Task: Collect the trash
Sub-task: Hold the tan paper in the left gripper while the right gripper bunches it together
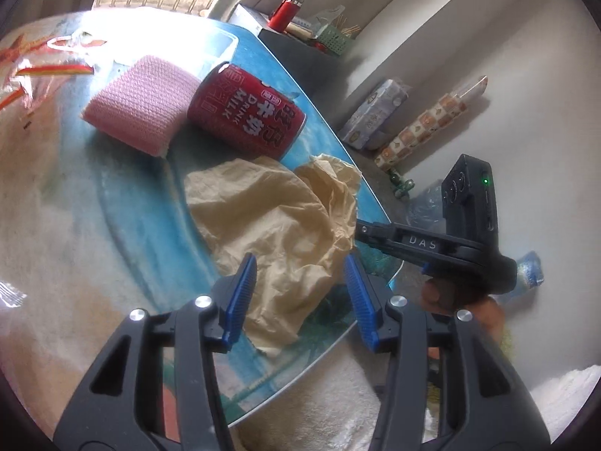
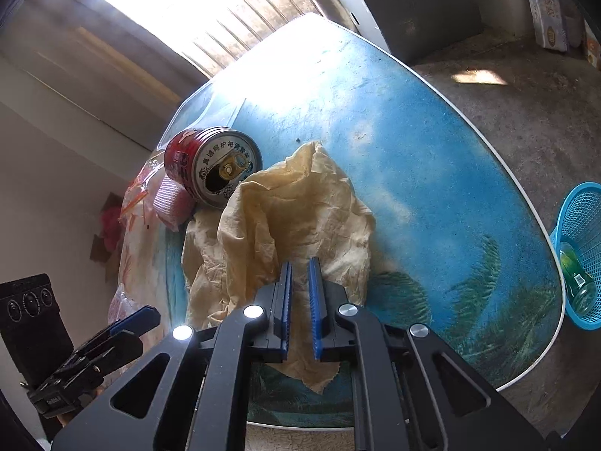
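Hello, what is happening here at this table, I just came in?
A person is clearing trash with tongs in each hand. The right tongs are nearly shut over the crumpled tan paper on the blue table; whether they pinch it is unclear. The left tongs are open above the same paper. A red milk can lies beside it. A blue basket stands on the floor.

Blue table (image 2: 432, 158): crumpled paper (image 2: 300, 218), can (image 2: 210, 165), pink cloth (image 1: 142, 109).
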Demonstrator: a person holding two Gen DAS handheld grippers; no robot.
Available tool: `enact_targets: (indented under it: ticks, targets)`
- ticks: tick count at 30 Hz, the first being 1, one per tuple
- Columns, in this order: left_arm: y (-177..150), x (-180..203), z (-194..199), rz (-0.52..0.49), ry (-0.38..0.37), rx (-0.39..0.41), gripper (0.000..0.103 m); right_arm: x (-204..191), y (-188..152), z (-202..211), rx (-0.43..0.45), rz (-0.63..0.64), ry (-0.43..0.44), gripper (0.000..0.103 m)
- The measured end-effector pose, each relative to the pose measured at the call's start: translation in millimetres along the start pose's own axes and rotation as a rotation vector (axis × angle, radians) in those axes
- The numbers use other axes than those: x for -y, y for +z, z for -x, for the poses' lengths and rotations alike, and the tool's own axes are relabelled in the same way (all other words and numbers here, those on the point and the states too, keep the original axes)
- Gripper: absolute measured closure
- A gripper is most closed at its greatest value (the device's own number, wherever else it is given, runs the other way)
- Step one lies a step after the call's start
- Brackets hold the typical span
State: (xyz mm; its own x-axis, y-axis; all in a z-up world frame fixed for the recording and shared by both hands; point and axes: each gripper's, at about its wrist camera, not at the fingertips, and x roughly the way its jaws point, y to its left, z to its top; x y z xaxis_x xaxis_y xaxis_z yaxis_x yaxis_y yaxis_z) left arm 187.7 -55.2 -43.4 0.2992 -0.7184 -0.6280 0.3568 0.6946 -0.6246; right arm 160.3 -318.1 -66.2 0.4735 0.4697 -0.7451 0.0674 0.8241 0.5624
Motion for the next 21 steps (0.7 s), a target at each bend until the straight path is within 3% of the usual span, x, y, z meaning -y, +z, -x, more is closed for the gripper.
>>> enact_targets:
  ticks: [4, 8, 21]
  targets:
    - [-4.1, -24.0, -17.0, 0.136, -0.065, -0.037, 0.056, 0.0, -2.8, -3.2, -0.022, -0.017, 0.048, 0.095]
    - [-5.1, -33.9, -19.7, 0.185, -0.108, -0.039, 0.052, -1.2, -6.6, -9.9, -0.054, -0.028, 0.115, 0.096]
    - [-5.4, -46.5, -18.2, 0.276, -0.173, -0.026, 0.051, -37.8, -24.9, -30.8, -0.142, 0.108, 0.211, 0.096]
